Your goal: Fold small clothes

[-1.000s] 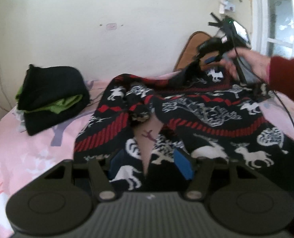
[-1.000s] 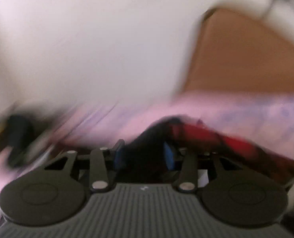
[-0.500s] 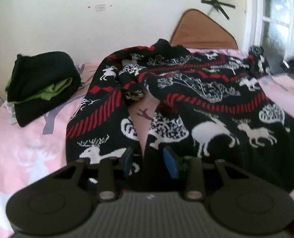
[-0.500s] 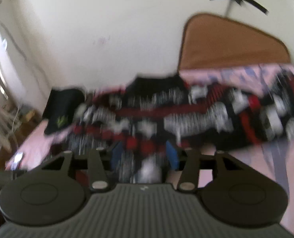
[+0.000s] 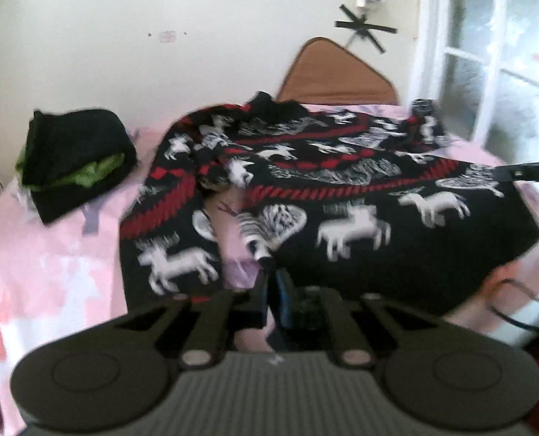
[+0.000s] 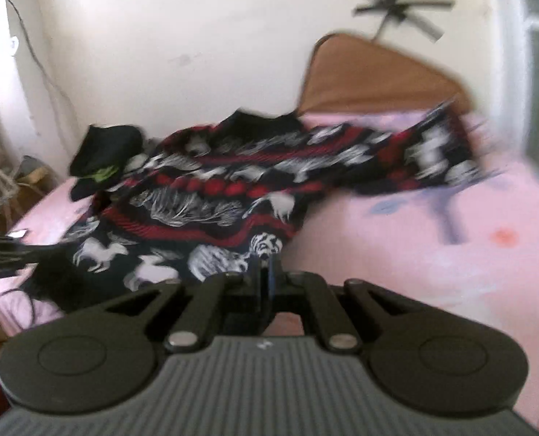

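Note:
A black sweater (image 5: pixel 342 189) with red bands and white reindeer lies spread on the pink bed sheet (image 5: pixel 51 254), one sleeve crumpled over its left side. My left gripper (image 5: pixel 271 279) is at the near hem, its jaws closing to a pinch on a tented tip of the fabric. In the right wrist view the sweater (image 6: pixel 211 196) stretches off to the left. My right gripper (image 6: pixel 267 272) has its jaws closing together on the sweater's near hem corner. Each gripper shows as a dark shape at the edge of the other's view.
A stack of folded dark clothes (image 5: pixel 73 160) with a green piece in it sits at the bed's far left. A brown headboard (image 5: pixel 338 72) stands against the wall behind. A window (image 5: pixel 505 54) is at the right, and a black cable (image 5: pixel 516 312) hangs off the bed's right edge.
My right gripper has swung from the sweater's far side to its near hem corner. Both grippers have gone from open to shut. The left one pulled back and up a little.

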